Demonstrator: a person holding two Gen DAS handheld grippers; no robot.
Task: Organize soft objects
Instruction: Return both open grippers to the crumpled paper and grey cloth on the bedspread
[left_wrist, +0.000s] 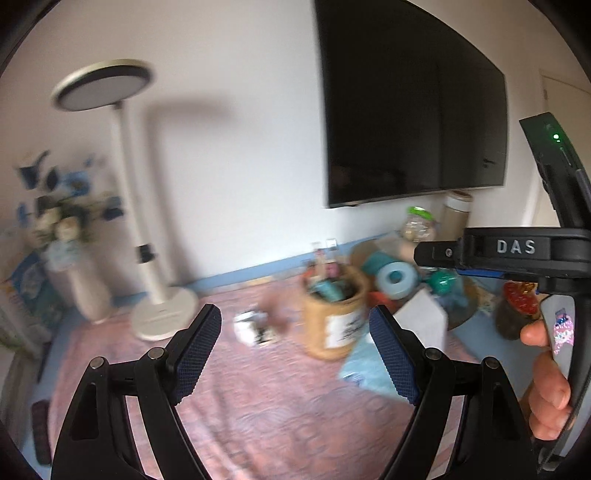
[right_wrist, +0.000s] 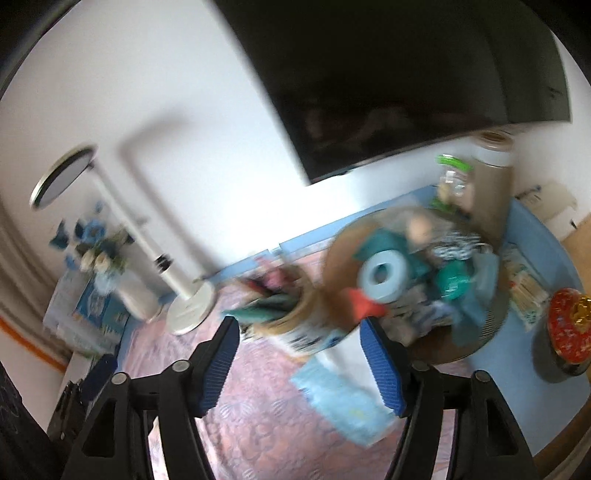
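Note:
My left gripper (left_wrist: 295, 347) is open and empty above the pink patterned cloth (left_wrist: 258, 406). My right gripper (right_wrist: 297, 360) is open and empty too; its body (left_wrist: 517, 254) shows at the right of the left wrist view, held by a hand. A tan fabric bin (left_wrist: 334, 317) holds teal and mixed items. A round tray (right_wrist: 347, 243) behind it carries a pale blue ring (right_wrist: 386, 275), teal pieces (right_wrist: 452, 282) and a red piece (right_wrist: 364, 306). A light blue cloth (right_wrist: 343, 398) lies flat on the pink cloth, in front of the bin. Both views are blurred.
A white lamp (left_wrist: 162, 314) stands at the left by a vase of flowers (left_wrist: 66, 236). A dark TV (left_wrist: 413, 103) hangs on the wall. A small white box (left_wrist: 255, 326) lies left of the bin. A red tin (right_wrist: 569, 328) sits at the right.

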